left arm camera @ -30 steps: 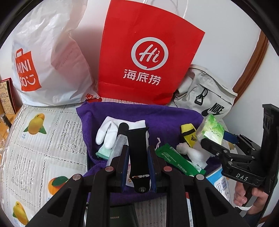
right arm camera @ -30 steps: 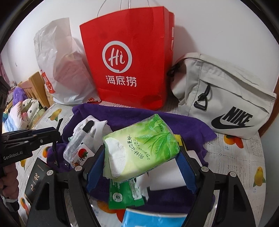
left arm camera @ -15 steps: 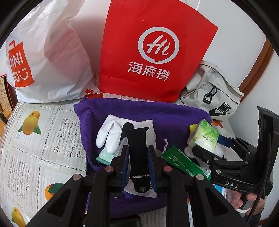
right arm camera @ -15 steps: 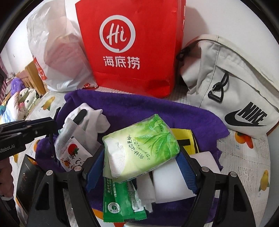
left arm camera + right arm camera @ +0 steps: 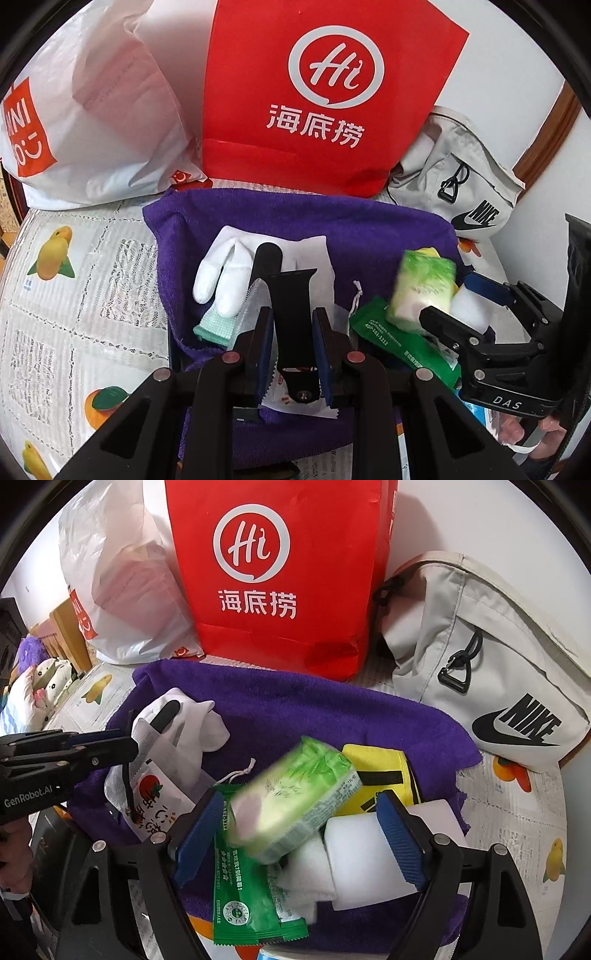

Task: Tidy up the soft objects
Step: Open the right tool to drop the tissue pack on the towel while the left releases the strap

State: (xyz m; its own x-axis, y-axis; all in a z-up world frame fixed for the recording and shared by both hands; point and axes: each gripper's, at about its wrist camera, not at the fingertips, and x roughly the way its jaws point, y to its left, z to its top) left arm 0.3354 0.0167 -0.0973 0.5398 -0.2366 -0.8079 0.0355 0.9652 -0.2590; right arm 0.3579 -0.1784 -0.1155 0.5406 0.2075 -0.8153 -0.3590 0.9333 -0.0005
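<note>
My left gripper [image 5: 293, 317] is shut on a black strap [image 5: 284, 280], held over a white glove [image 5: 225, 269] that lies on the purple towel [image 5: 332, 229]. The jaws of my right gripper [image 5: 299, 805] are opening. A green tissue pack [image 5: 314, 775], blurred and tilted, lies between them, clear of the right pad. Under it are a green wipes packet [image 5: 247, 897], a white block [image 5: 369, 856] and a yellow pouch [image 5: 380, 771]. In the left wrist view, the right gripper [image 5: 454, 299] and the tissue pack [image 5: 421, 291] are at the right.
Behind the towel stand a red paper bag [image 5: 280, 572], a white plastic bag [image 5: 92, 110] and a grey Nike bag [image 5: 498, 664]. A snack packet with a tomato print [image 5: 151, 794] lies near the left gripper [image 5: 129, 746]. A fruit-print tablecloth [image 5: 74, 295] covers the surface.
My right gripper's jaws have widened, and the tissue pack has tipped and slipped out of their hold. Both grippers have come down closer to the towel. The left still holds the strap.
</note>
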